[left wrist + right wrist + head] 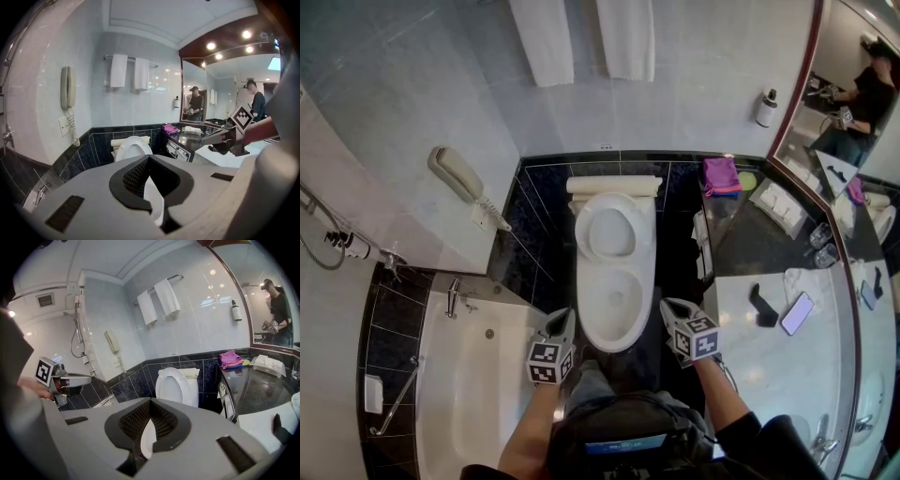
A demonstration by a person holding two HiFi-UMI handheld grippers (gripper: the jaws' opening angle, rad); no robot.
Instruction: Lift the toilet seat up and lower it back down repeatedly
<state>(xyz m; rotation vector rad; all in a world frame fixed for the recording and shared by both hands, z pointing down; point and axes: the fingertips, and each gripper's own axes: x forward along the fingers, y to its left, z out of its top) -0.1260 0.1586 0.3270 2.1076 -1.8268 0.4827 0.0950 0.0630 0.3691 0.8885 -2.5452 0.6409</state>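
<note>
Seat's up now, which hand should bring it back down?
Right, but only marginally. The left gripper and right gripper both flank the bowl's front, shut and empty, yet the right one sits slightly nearer the raised seat.

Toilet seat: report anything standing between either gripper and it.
Nothing visible does. The toilet seat stands raised at the back. The left gripper and right gripper flank the front of the bowl, with only the open bowl between them and the seat.
</note>
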